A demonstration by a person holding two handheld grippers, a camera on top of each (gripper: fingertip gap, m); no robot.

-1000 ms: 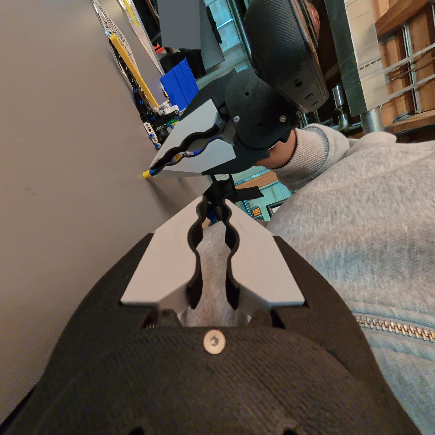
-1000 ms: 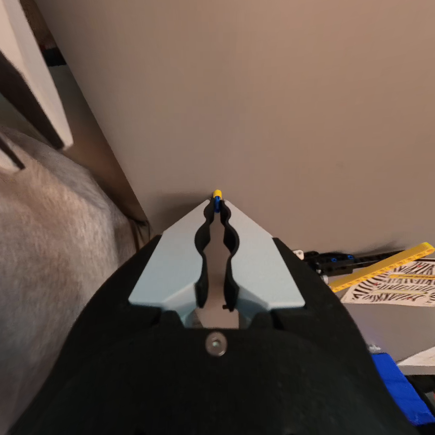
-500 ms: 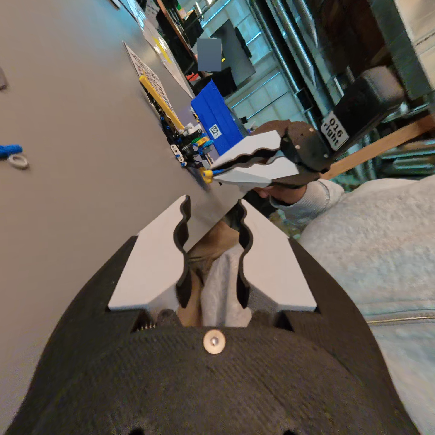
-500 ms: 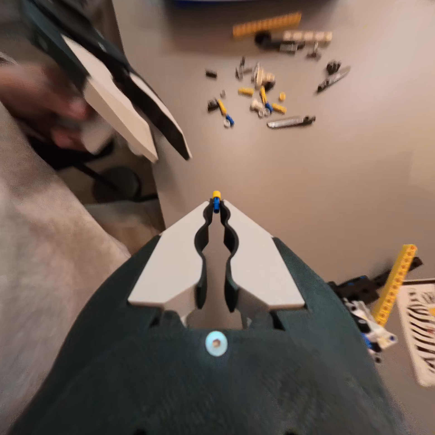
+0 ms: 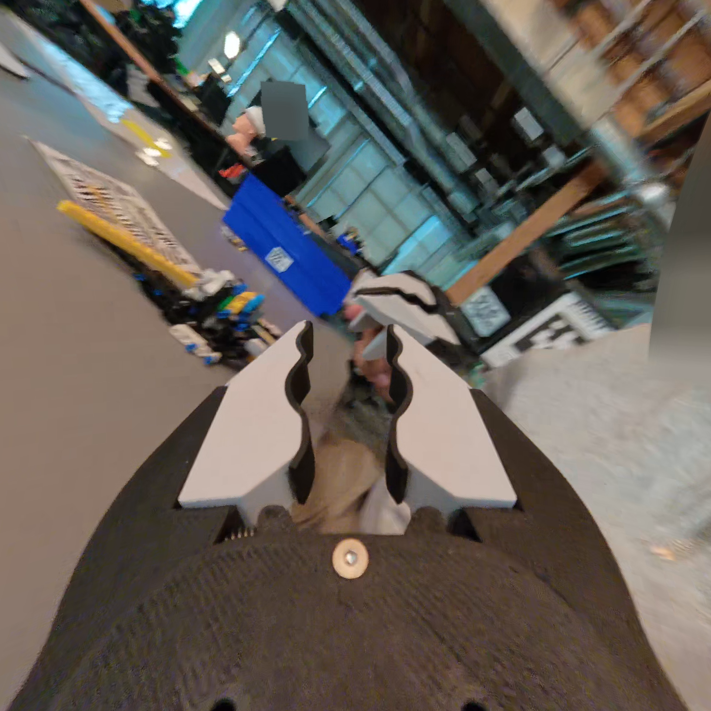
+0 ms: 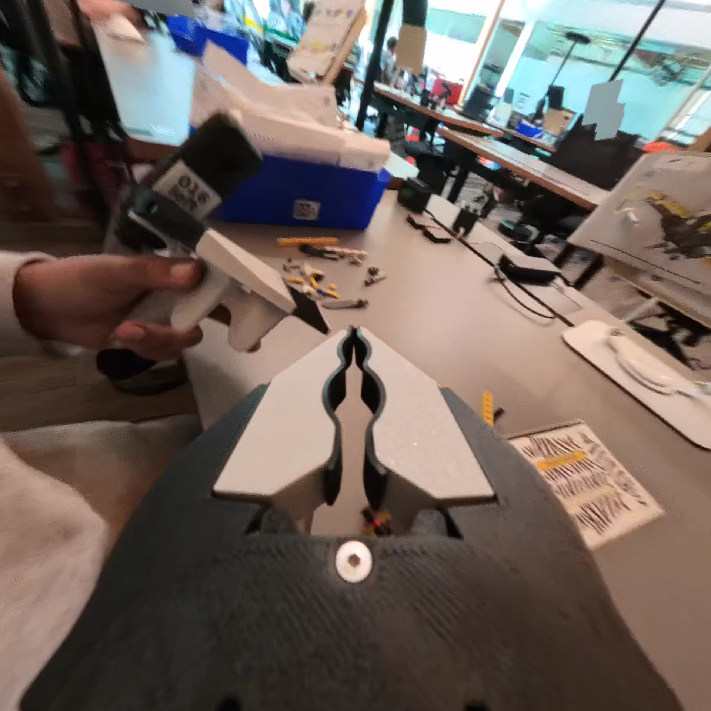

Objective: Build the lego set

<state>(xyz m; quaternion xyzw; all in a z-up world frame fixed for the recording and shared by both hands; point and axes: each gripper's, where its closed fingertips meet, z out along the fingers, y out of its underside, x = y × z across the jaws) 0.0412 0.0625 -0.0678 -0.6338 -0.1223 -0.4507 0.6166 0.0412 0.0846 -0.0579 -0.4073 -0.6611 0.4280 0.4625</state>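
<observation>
My left gripper (image 5: 348, 330) is open and empty, held off the table's near edge; it also shows in the right wrist view (image 6: 269, 292), in a hand. My right gripper (image 6: 353, 331) is shut, and no piece shows at its tips; it appears blurred in the left wrist view (image 5: 396, 304), just beyond my left fingertips. The part-built lego model (image 5: 215, 307), black with a long yellow beam (image 5: 127, 238), lies on the grey table (image 5: 57, 346) to the left. Several loose pieces (image 6: 319, 277) lie farther out, with a separate yellow beam (image 6: 307, 241).
A blue bin (image 6: 300, 192) stands at the back of the table. A striped sticker sheet (image 6: 577, 477) lies to the right by the model's yellow beam (image 6: 488, 408). A white keyboard and mouse (image 6: 635, 361), cables and a propped booklet (image 6: 661, 215) are at the far right. The grippers are tip to tip, or close to it.
My left gripper opened from a black piece and now stands wider. My right gripper tilted up from the table; the yellow and blue pin no longer shows at its tips.
</observation>
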